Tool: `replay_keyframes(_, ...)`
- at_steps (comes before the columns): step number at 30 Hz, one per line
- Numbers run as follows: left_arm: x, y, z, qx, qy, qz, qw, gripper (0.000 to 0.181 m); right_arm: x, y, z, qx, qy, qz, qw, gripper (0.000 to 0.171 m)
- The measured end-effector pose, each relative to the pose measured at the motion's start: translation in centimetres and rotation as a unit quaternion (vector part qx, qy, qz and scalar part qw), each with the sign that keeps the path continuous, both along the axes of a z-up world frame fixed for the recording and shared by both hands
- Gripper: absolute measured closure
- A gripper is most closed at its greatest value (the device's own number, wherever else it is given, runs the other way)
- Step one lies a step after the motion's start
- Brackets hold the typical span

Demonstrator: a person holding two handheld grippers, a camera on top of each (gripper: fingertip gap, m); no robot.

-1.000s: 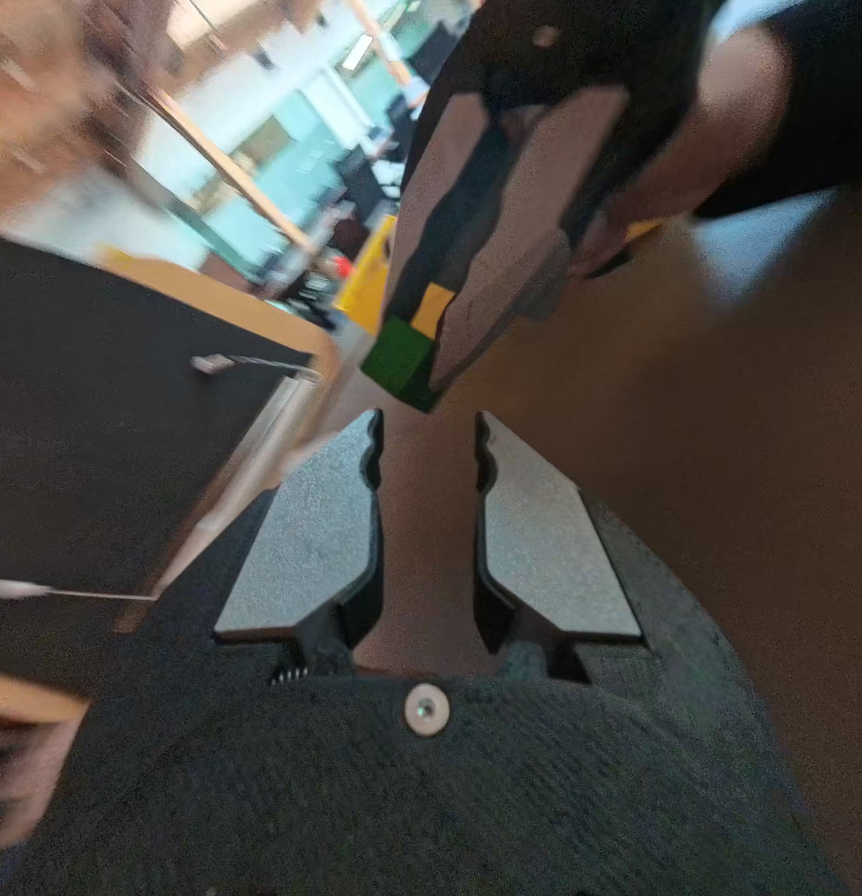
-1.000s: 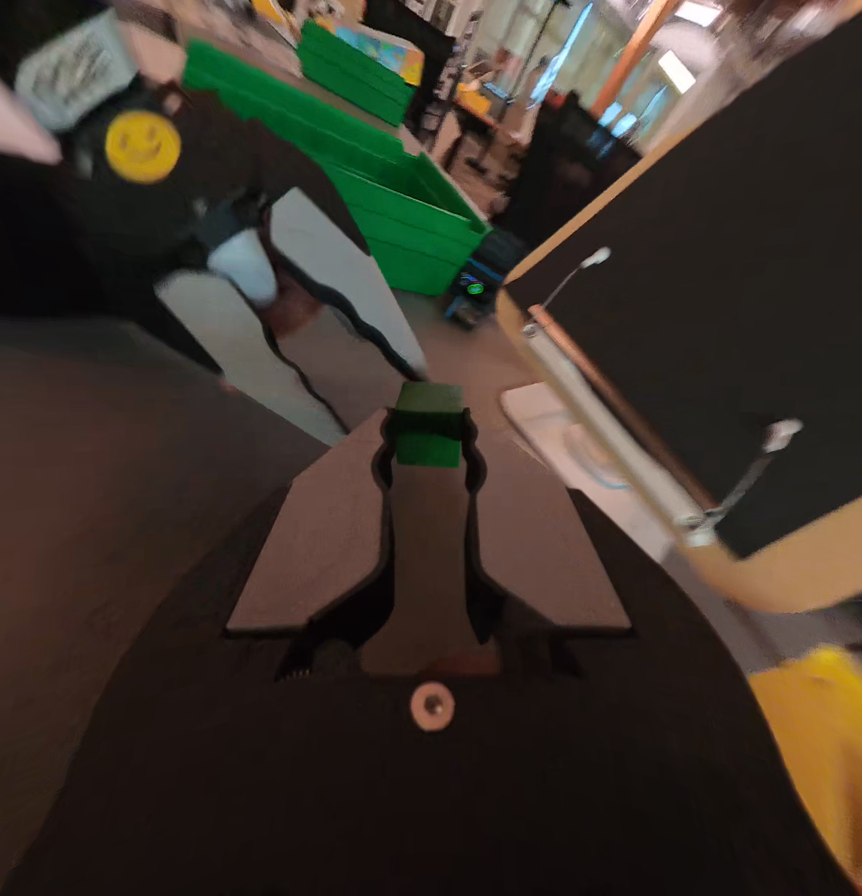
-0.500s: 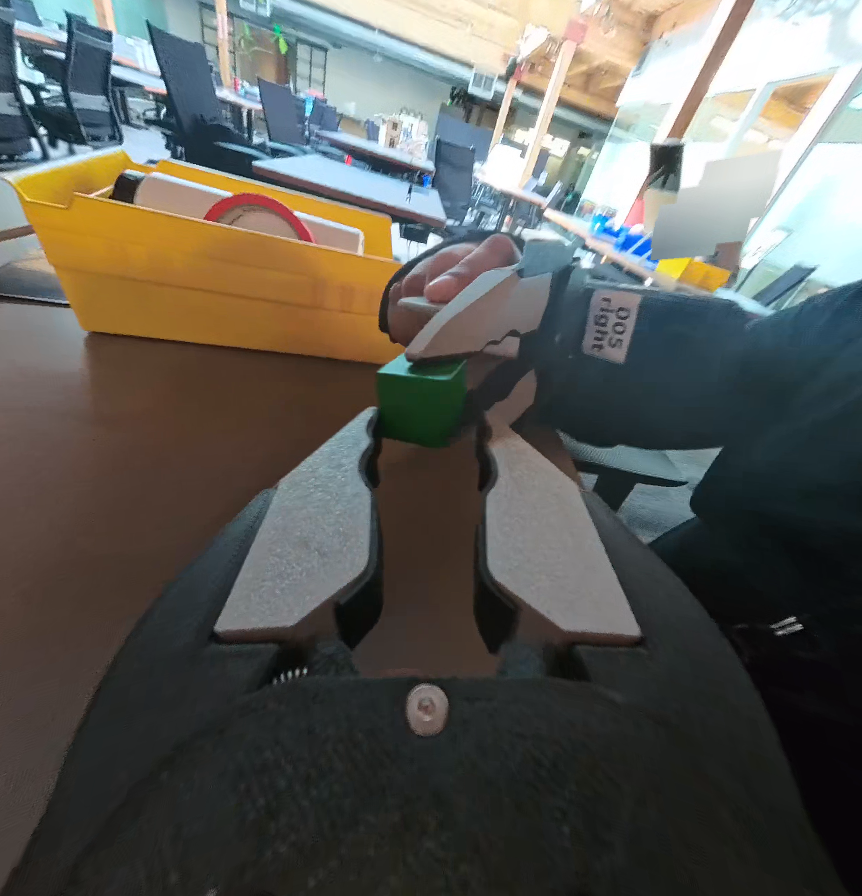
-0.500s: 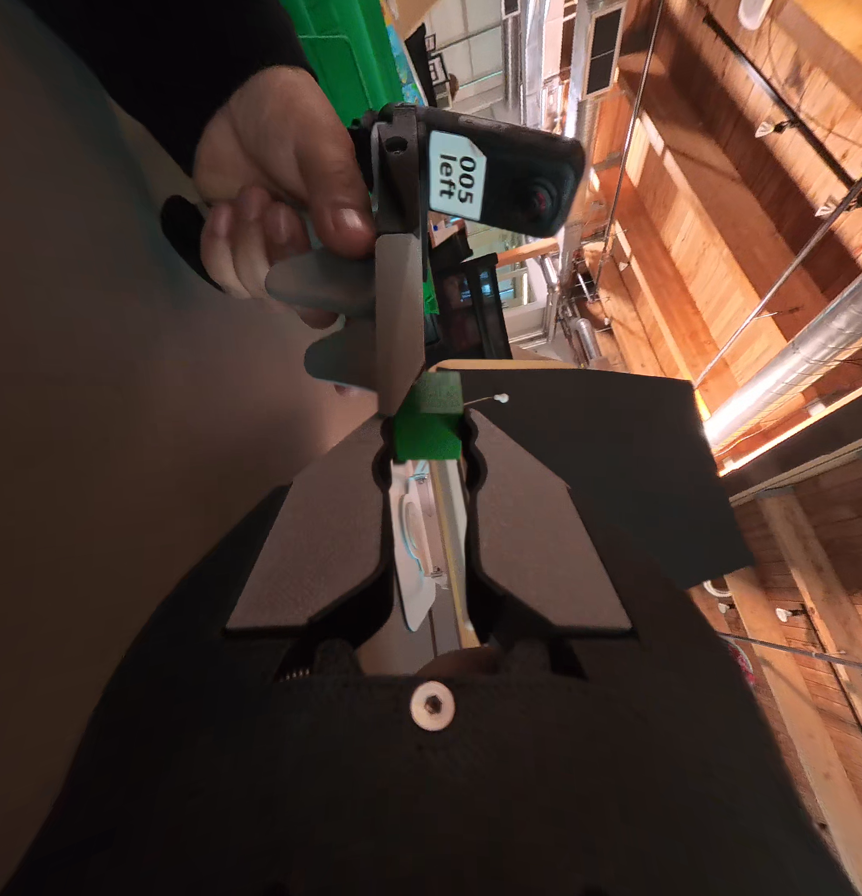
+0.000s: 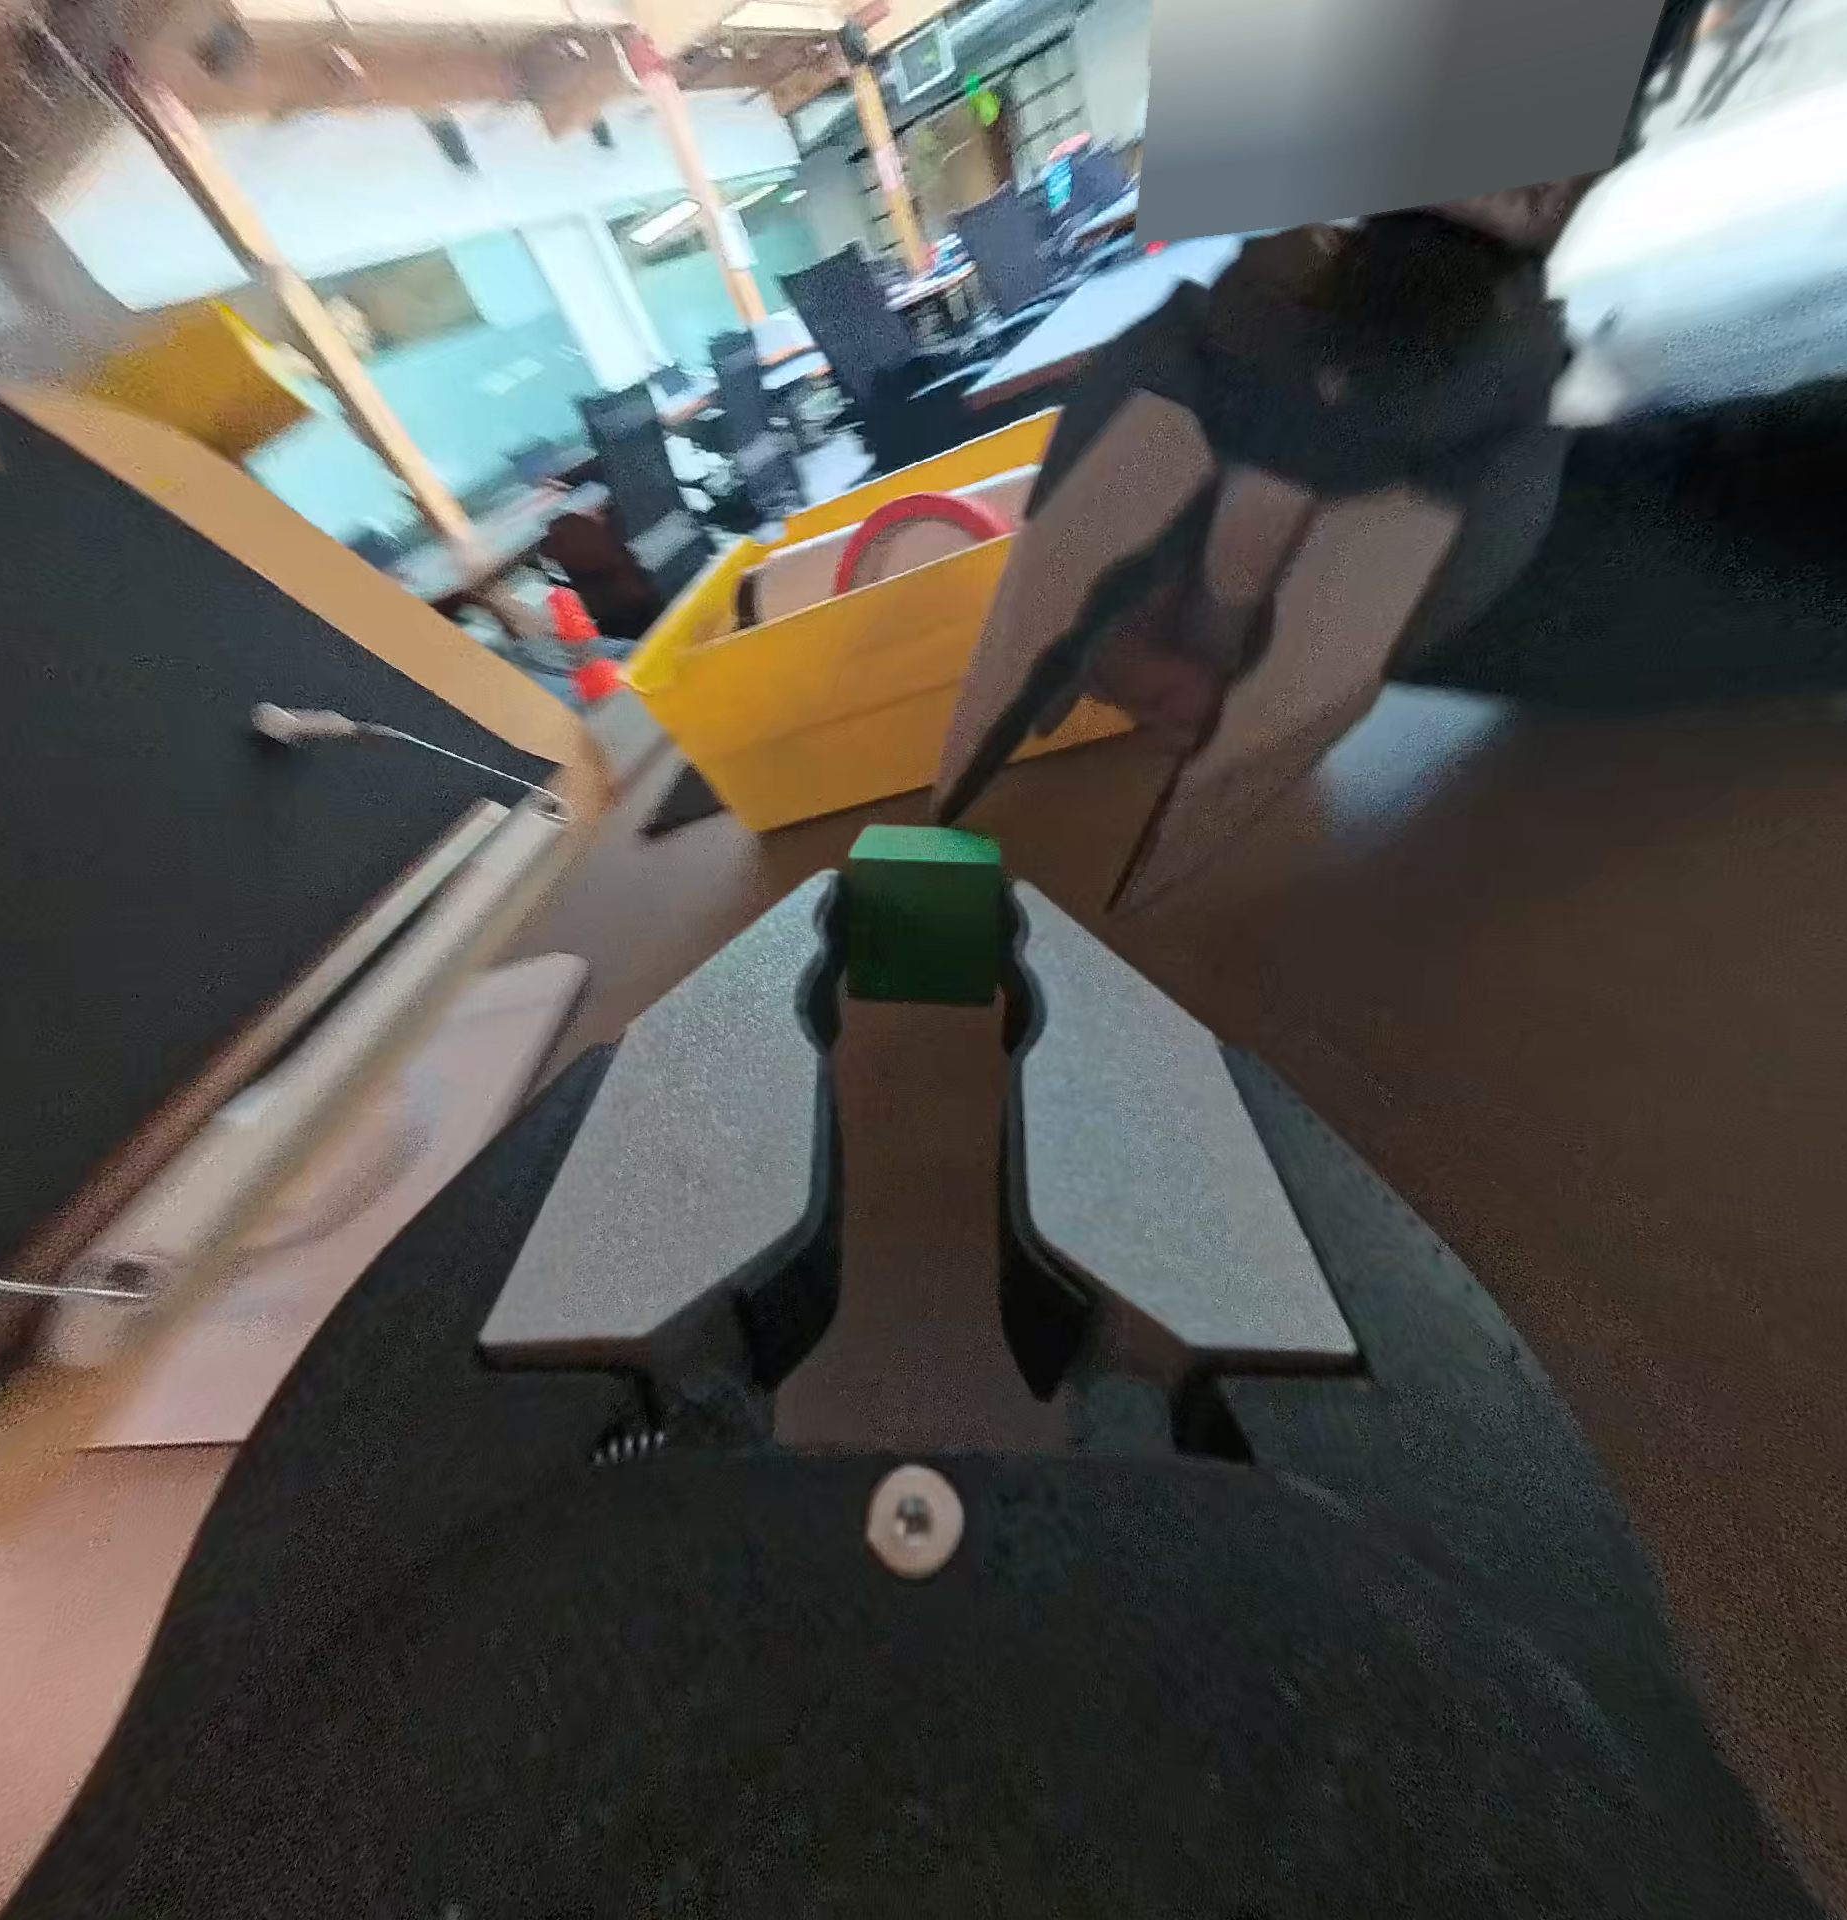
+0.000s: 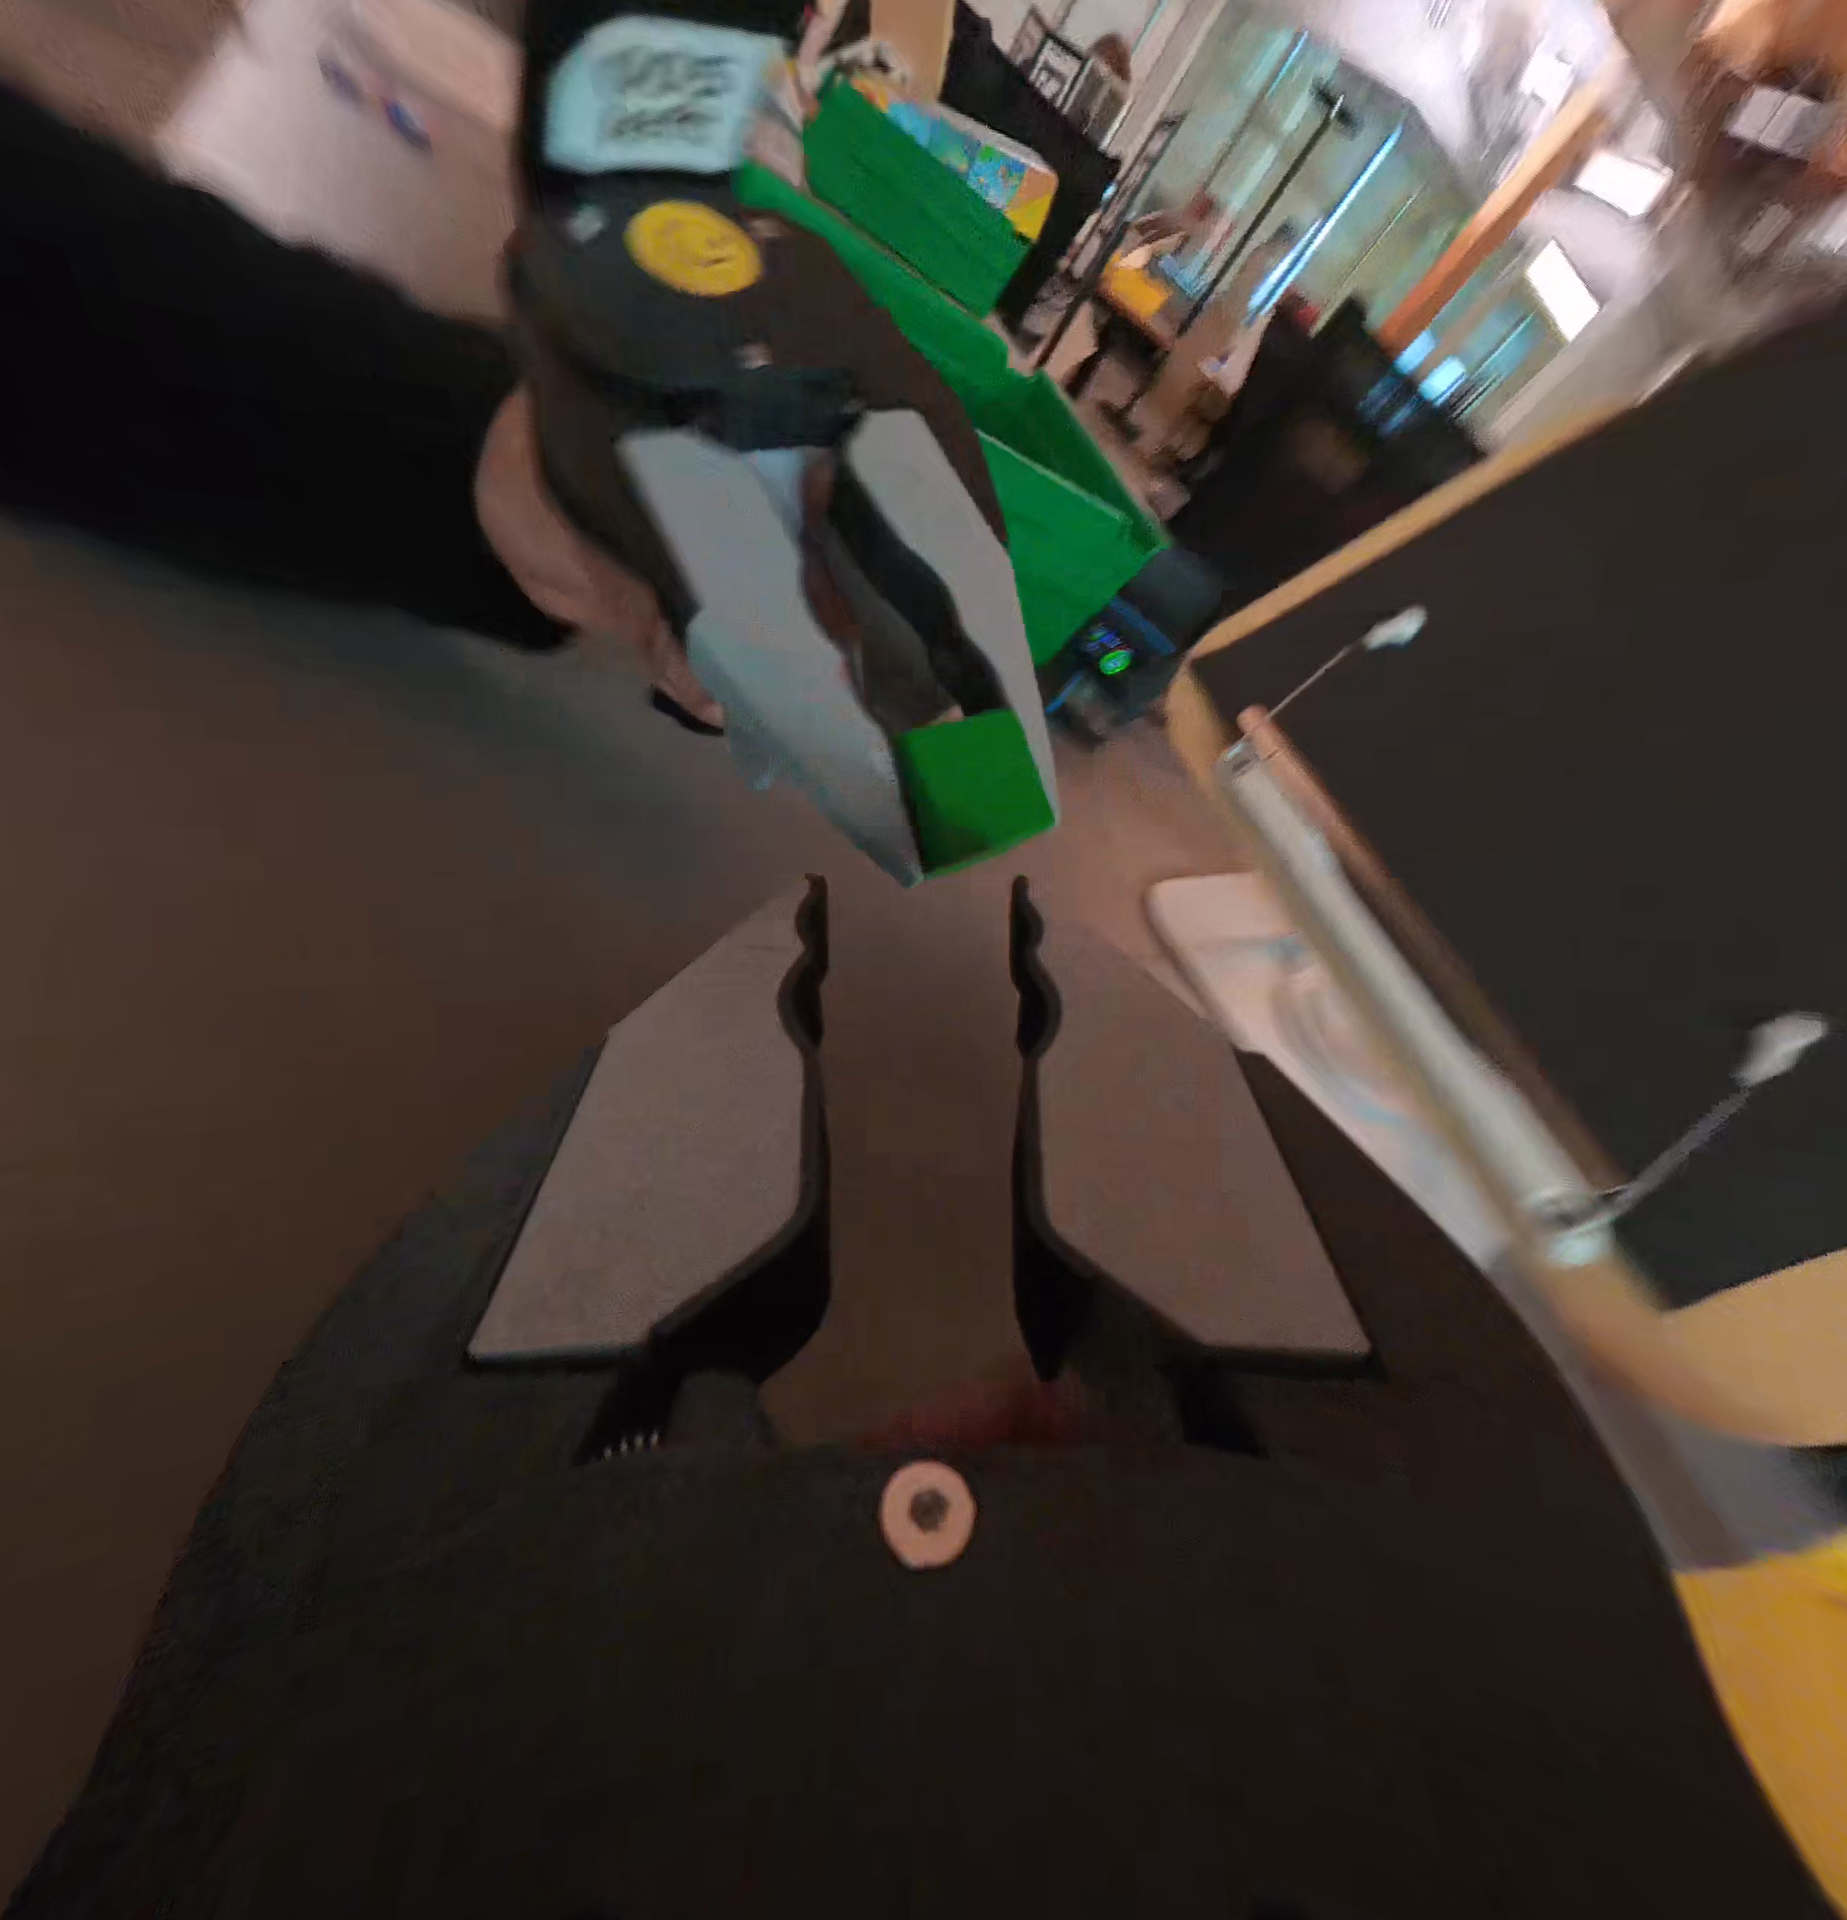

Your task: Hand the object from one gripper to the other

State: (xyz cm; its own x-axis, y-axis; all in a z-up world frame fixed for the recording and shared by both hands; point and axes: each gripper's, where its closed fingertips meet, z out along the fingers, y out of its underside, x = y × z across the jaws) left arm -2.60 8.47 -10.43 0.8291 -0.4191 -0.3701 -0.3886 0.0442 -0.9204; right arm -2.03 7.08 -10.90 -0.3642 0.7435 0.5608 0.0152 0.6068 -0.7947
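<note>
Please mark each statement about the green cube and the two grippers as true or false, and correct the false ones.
1. The left gripper holds the green cube. True.
2. The right gripper is shut on the cube. False: it is open and empty.
3. The cube lies on the brown table. False: it is gripped between the left fingertips.
4. A yellow bin stands on the table. True.

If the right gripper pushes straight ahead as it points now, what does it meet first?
Probably the green block held at the left gripper tips, just ahead of the open right gripper; depth is unclear.
</note>
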Motion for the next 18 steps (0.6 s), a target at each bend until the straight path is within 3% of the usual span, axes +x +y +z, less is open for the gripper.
replay_keyframes(4,1.5,-0.7,0.3,0.097,0.158,0.002,0.983,0.155,0.1,0.2,0.7,-0.248,-0.107,0.044,0.962,0.113)
replay_keyframes(8,2.2,-0.9,1.0,0.16,0.249,0.026,0.955,0.155,0.9,-0.8,2.2,-0.433,-0.174,0.123,0.876,0.105)
replay_keyframes(10,2.2,-0.8,1.1,0.181,0.305,0.053,0.934,0.155,0.9,-1.4,2.1,-0.466,-0.201,0.144,0.85,0.109)
replay_keyframes(12,3.4,-1.0,1.2,0.205,0.328,0.038,0.921,0.155,1.0,-2.3,2.0,-0.474,-0.213,0.166,0.838,0.133)
replay_keyframes(13,3.9,-1.2,1.2,0.212,0.328,0.029,0.92,0.155,1.1,-2.7,2.1,-0.475,-0.216,0.179,0.834,0.134)
replay_keyframes(18,3.6,-1.0,1.4,0.165,0.212,0.016,0.963,0.151,1.3,-2.6,2.4,-0.438,-0.193,0.186,0.858,0.138)
